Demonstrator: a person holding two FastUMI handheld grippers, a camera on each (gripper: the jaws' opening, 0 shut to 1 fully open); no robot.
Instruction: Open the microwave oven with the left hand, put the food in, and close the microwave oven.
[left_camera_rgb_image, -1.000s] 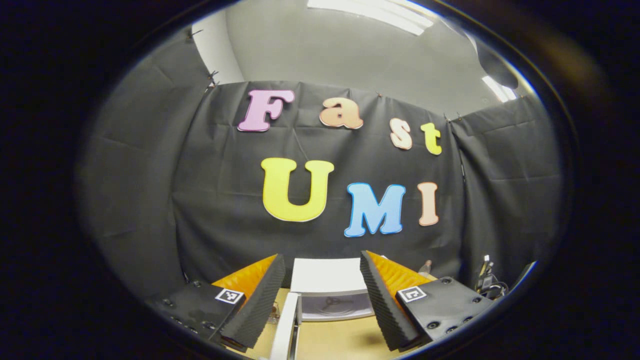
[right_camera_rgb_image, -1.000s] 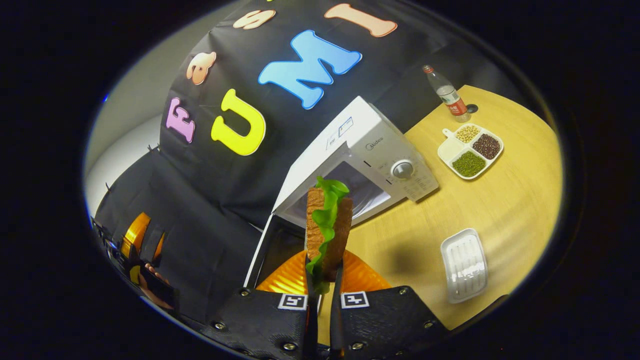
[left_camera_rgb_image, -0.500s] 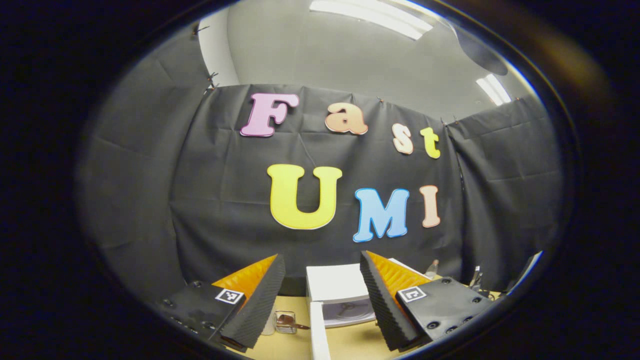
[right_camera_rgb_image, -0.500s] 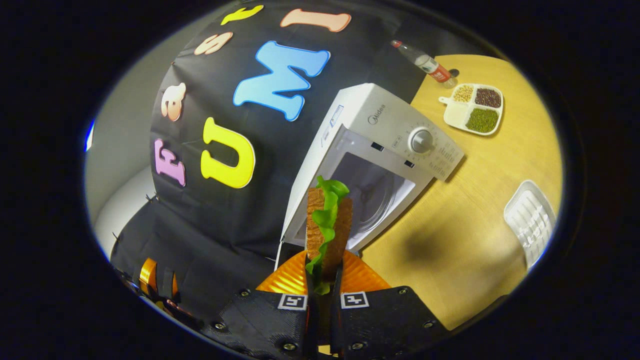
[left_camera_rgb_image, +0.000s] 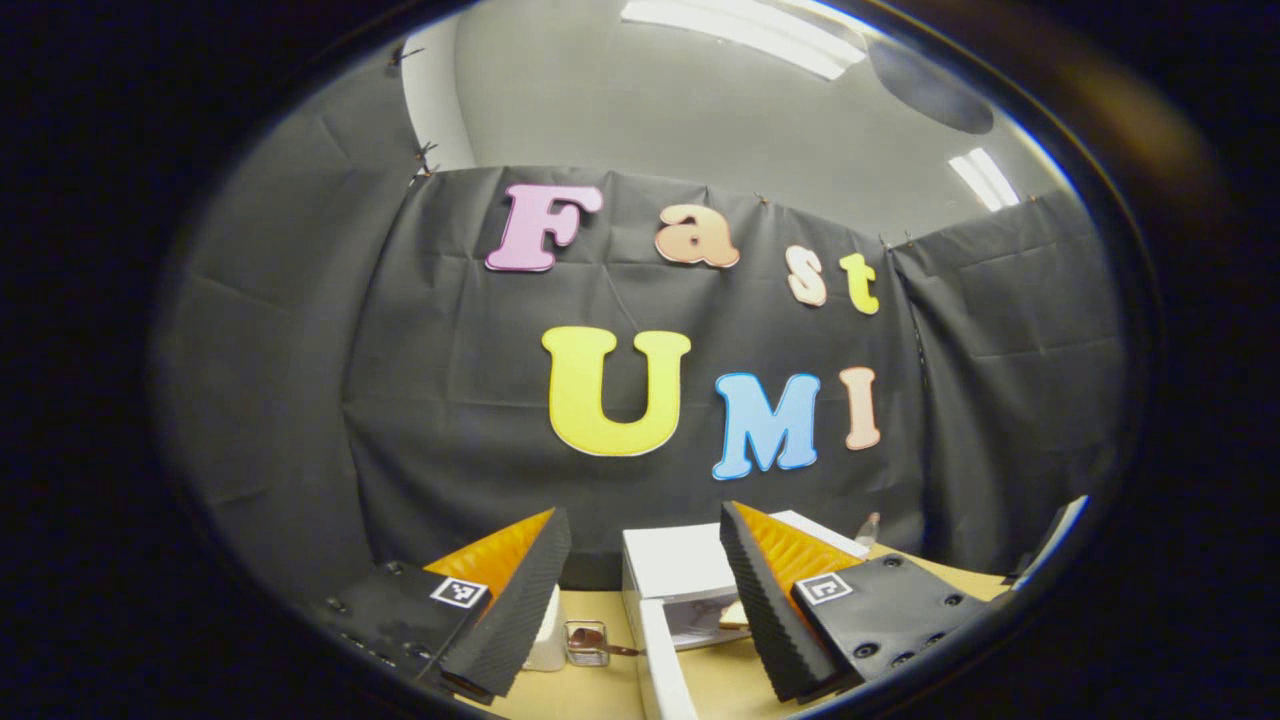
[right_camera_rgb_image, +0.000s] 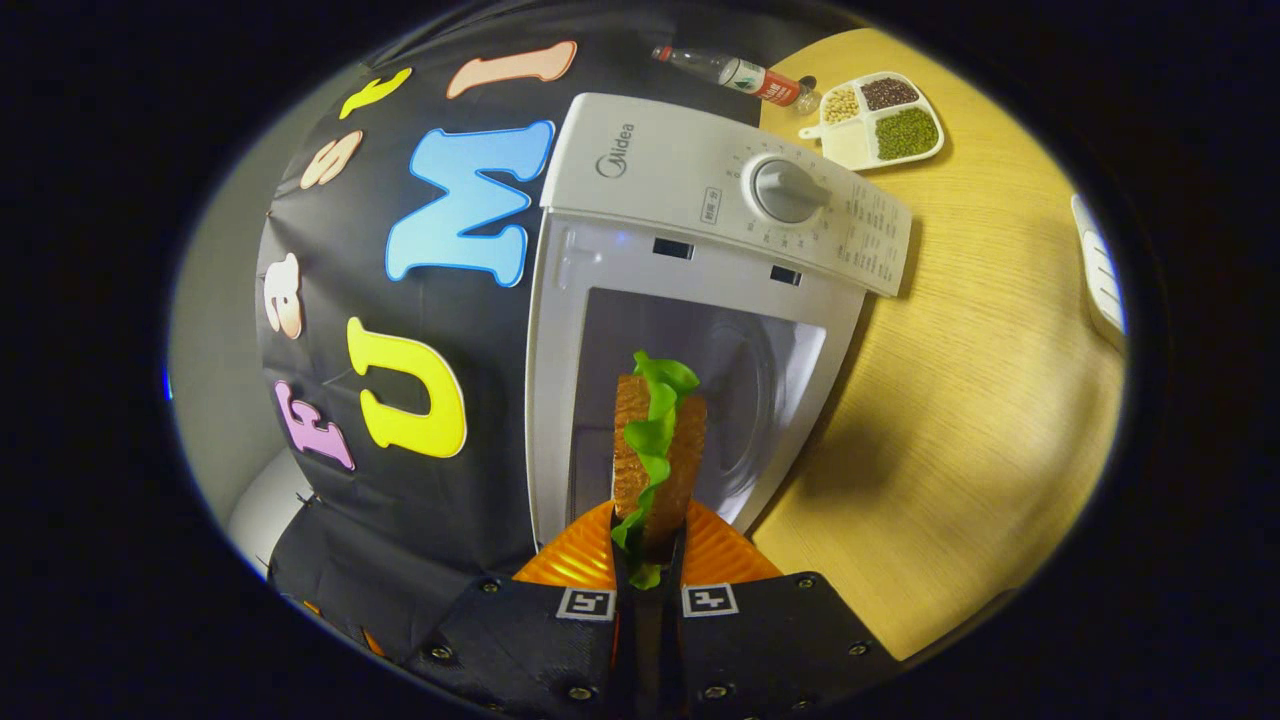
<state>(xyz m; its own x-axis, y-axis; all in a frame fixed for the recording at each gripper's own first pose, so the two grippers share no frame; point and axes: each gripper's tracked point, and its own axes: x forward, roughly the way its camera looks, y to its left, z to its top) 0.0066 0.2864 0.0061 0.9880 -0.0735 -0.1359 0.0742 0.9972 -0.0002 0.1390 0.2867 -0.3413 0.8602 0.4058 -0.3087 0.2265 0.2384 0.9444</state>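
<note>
The white microwave (right_camera_rgb_image: 700, 190) stands on the wooden table (right_camera_rgb_image: 980, 380) with its cavity (right_camera_rgb_image: 740, 370) open. My right gripper (right_camera_rgb_image: 645, 548) is shut on a sandwich (right_camera_rgb_image: 655, 450) of brown bread and green lettuce, held on edge just in front of the cavity mouth. In the left gripper view the microwave (left_camera_rgb_image: 675, 560) lies low ahead, its open door (left_camera_rgb_image: 665, 670) seen edge-on, and a tan bit of the sandwich (left_camera_rgb_image: 735, 615) shows at the opening. My left gripper (left_camera_rgb_image: 640, 600) stands open, holding nothing, back from the door.
A plastic bottle (right_camera_rgb_image: 740, 72) and a divided dish of beans (right_camera_rgb_image: 880, 120) sit beyond the microwave's dial side. A white ribbed tray (right_camera_rgb_image: 1100, 270) lies at the table's right. Left of the door stand a small glass jar (left_camera_rgb_image: 585, 640) and a white cup (left_camera_rgb_image: 548, 635).
My right gripper has carried the sandwich much closer to the open cavity, which now looms large. The left gripper view has shifted slightly, and the sandwich now shows at the opening.
</note>
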